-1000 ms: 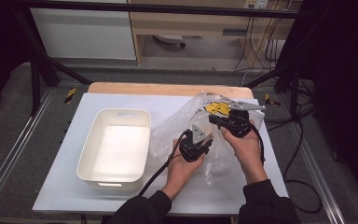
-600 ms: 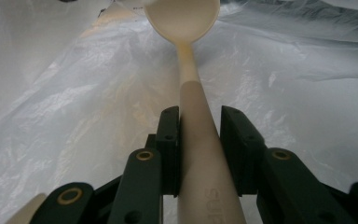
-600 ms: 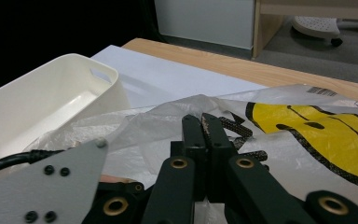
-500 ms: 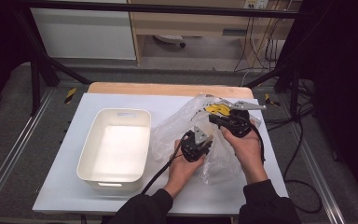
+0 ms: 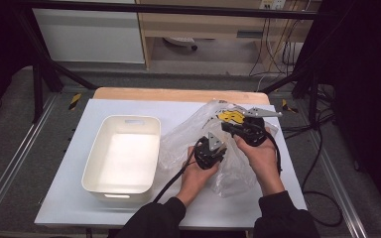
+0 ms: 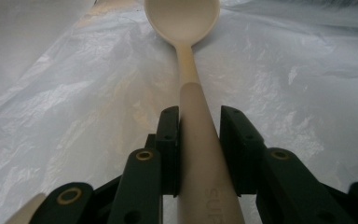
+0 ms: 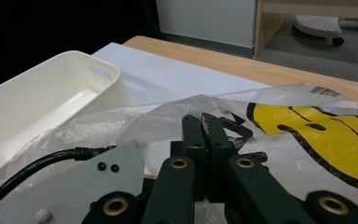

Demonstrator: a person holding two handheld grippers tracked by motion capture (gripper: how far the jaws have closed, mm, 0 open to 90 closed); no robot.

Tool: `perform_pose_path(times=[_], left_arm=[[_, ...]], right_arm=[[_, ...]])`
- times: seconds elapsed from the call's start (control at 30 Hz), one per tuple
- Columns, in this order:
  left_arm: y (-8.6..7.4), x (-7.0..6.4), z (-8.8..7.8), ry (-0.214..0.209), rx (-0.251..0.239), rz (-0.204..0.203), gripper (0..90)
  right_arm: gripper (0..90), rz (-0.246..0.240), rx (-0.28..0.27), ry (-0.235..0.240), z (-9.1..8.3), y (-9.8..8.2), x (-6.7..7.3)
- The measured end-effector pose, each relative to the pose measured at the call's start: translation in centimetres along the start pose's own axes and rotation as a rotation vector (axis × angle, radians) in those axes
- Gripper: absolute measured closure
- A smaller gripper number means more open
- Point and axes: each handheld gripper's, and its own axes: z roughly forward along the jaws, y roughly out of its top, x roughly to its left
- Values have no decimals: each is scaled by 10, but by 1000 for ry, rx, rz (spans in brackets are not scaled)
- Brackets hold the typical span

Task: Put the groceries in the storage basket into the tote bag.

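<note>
Lowered slightly since the earlier frame, the left gripper (image 6: pixel 198 140) clamps a spoon (image 6: pixel 186 56) handle inside the bag (image 5: pixel 193 134) near the worktop's right edge. Right fingers (image 7: pixel 200 135) pinch the slippery film. The spoon looks light and stiff; the mid-handle hold suits it.

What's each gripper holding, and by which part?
Left gripper: spoon, gripped on its handle inside the plastic bag. Right gripper: shut on the bag's upper edge.

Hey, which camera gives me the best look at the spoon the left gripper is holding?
The left gripper view: the cream spoon runs from between the left gripper jaws, clamped on its handle, to its bowl, inside the clear plastic bag. In the high view, hand, gripper and bag cover it. The right gripper view looks at the bag's outside.
</note>
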Motion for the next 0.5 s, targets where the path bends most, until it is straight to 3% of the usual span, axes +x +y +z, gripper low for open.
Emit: perform_pose_path(times=[0.1,0.2,0.5], left_arm=[[0,-1,1,3,0,16,688],[-2,2,4,-8,-2,4,688],[-7,0,9,1,15,16,687]], right_arm=[[900,0,0,1,0,0,0],[900,2,0,2,0,0,0],[900,3,-3,2,0,0,0]])
